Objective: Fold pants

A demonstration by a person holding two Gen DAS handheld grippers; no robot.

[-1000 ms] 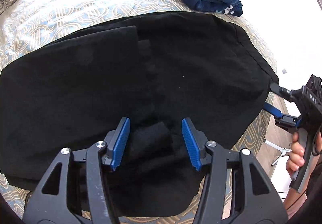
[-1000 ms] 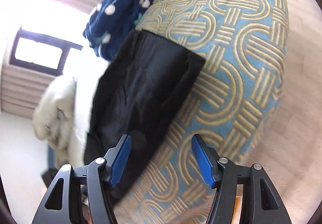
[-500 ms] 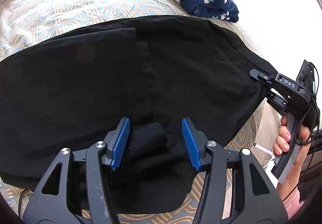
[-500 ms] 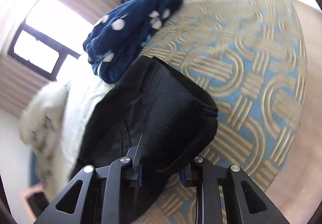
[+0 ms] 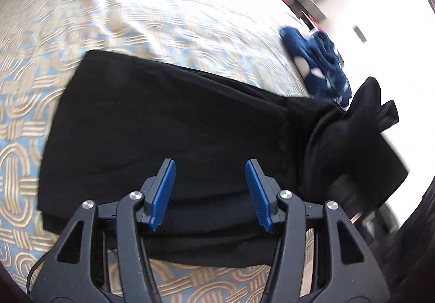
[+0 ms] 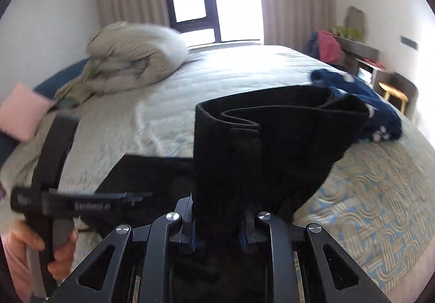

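Lifted pants (image 6: 272, 150) end stands in clamped right gripper (image 6: 217, 232).

Two close wrist views down over one bed (image 5: 168, 17) — shared black pants (image 5: 163, 123).

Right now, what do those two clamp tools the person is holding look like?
Both are black plastic frames with triangular cut-outs and silver screws. The left gripper ends in two ribbed blue pads. The right gripper is the same build, with only slivers of blue showing. Seen from the right wrist, the left tool has a pistol handle and small blurred white lettering. No sleeve is visible.
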